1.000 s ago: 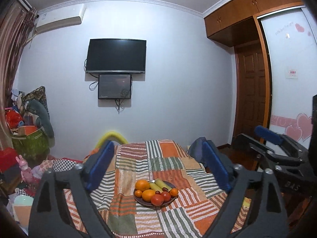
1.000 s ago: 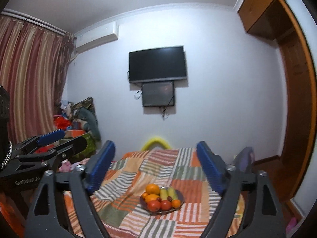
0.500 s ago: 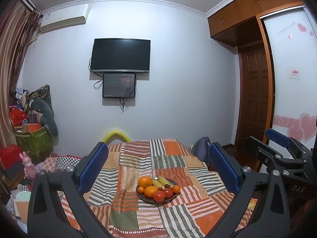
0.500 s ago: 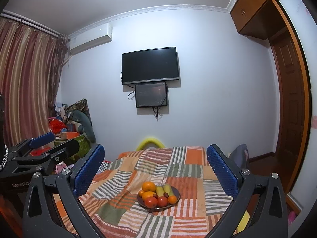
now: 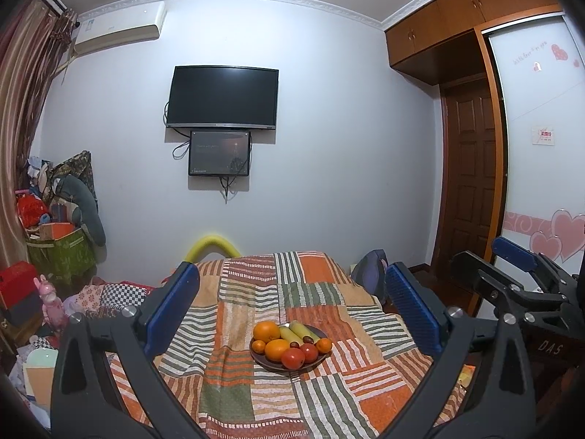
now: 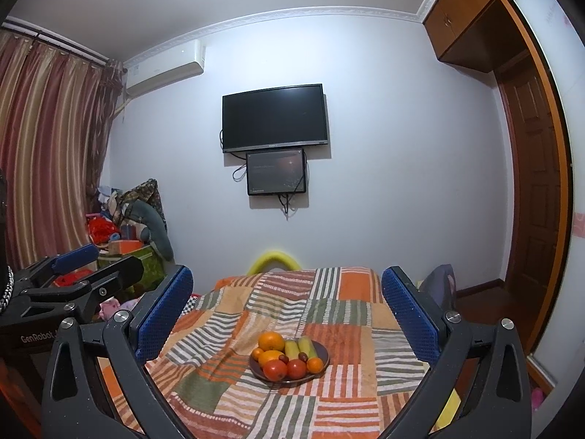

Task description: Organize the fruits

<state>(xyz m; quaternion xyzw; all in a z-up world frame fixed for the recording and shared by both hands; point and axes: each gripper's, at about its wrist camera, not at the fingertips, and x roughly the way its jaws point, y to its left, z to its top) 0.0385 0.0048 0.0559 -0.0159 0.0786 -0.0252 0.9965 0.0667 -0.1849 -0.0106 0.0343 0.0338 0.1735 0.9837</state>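
Observation:
A dark plate (image 5: 270, 366) (image 6: 323, 351) of fruit sits on a patchwork cloth: oranges (image 5: 267, 331) (image 6: 271, 341), tomatoes (image 5: 293, 358) (image 6: 274, 370), two green-yellow bananas (image 5: 294, 331) (image 6: 299, 347) and small dark fruits. My left gripper (image 5: 290, 303) is open and empty, held back from the plate and above it. My right gripper (image 6: 287, 301) is open and empty, likewise short of the plate. Each gripper shows in the other's view, the right (image 5: 519, 278) and the left (image 6: 84, 270).
The striped patchwork cloth (image 5: 256, 292) covers a table or bed. A TV (image 5: 223, 98) and small screen hang on the far wall. Clutter and a green box (image 5: 58, 252) stand at left. A wooden door (image 5: 471, 179) and wardrobe are at right.
Both views have shifted a little, the wall and TV sitting lower in the frames. Both grippers' jaws have widened. The plate and fruit have not moved.

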